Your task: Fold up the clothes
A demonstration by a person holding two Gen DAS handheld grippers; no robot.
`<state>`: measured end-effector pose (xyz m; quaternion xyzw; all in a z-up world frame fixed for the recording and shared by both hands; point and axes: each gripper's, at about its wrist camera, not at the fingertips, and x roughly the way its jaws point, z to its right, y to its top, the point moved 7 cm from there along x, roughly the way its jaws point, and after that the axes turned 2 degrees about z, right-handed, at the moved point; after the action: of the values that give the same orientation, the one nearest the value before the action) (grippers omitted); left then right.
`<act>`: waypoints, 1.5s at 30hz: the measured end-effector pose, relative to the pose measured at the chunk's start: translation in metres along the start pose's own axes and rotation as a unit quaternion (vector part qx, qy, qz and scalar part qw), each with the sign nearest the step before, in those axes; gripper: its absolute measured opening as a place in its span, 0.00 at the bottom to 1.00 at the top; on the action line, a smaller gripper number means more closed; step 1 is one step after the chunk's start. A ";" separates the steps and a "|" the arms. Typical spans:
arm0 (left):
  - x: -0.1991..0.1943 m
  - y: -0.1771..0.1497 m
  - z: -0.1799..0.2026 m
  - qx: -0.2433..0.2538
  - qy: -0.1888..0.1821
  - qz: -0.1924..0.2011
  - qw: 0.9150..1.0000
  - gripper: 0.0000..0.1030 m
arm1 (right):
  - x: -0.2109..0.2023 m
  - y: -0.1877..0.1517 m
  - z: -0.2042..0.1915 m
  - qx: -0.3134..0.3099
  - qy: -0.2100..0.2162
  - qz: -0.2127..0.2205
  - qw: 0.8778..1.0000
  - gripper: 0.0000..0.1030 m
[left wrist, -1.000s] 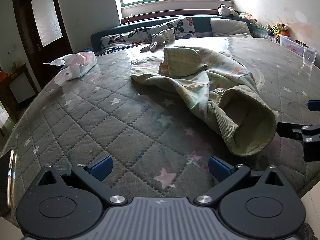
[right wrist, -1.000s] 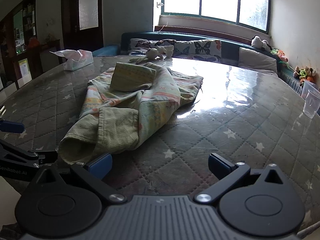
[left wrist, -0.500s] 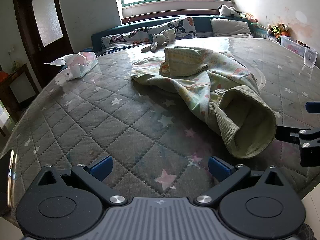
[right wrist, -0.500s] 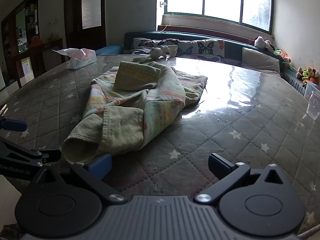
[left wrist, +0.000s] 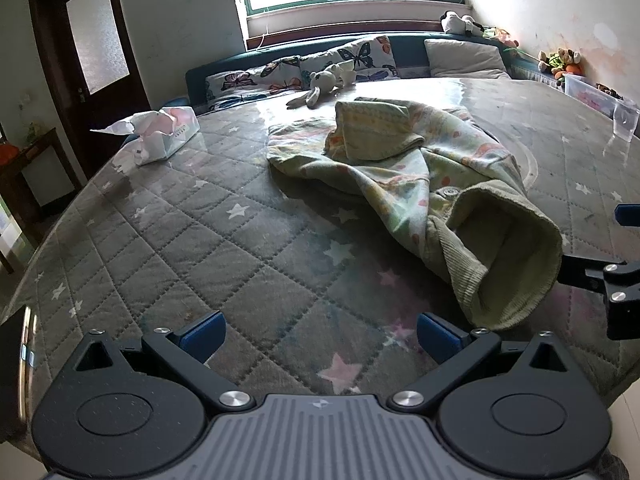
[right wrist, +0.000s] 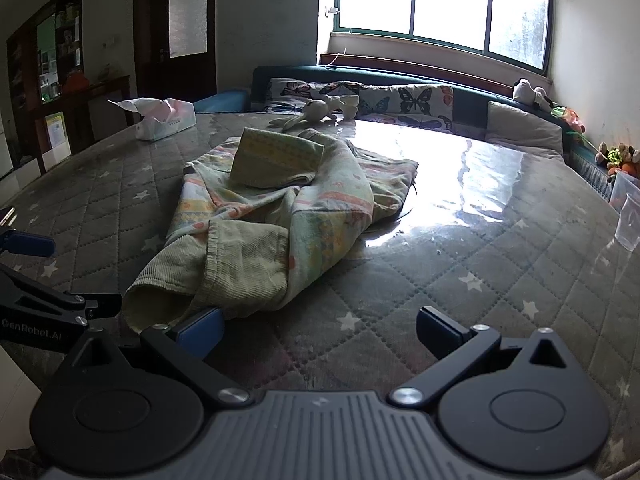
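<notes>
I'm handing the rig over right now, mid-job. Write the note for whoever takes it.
Left gripper: open, empty, low over the near table edge.
Right gripper: open, empty, beside the garment's near cuff.
Garment: crumpled in a heap mid-table, one sleeve opening towards you.
Tissue box and plush toy lie beyond it, clear of it.
Done: no fold visible yet.
Left: grasp, spread flat, then fold.

On the worktop [left wrist: 224, 248] the garment [left wrist: 420, 184] lies mid-surface, its cuff nearest both open grippers, the tissue box [left wrist: 164, 140] far left, the plush rabbit [left wrist: 320, 84] behind it, the cup [left wrist: 624, 120] far right
</notes>
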<state>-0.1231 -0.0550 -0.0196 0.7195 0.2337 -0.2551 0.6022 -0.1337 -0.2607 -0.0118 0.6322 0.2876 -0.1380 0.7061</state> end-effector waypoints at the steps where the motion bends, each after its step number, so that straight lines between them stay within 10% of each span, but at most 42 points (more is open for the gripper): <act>1: 0.000 0.002 -0.002 -0.002 0.000 0.001 1.000 1.00 | 0.000 0.001 0.000 -0.002 0.000 0.001 1.000 1.00; 16: 0.006 0.051 -0.022 -0.017 0.003 0.040 0.999 1.00 | -0.004 0.039 0.002 -0.020 0.033 0.030 0.999 1.00; 39: 0.132 0.156 0.002 -0.019 -0.054 0.033 0.998 0.80 | 0.119 0.123 0.061 0.022 0.022 -0.008 0.999 0.79; 45: 0.163 0.155 0.010 -0.020 -0.086 0.006 0.996 0.27 | 0.151 0.138 0.064 0.024 0.031 -0.019 0.999 0.70</act>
<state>0.1000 -0.0859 -0.0109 0.6839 0.1817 -0.3076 0.6361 0.0789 -0.2750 0.0154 0.6472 0.3178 -0.1382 0.6790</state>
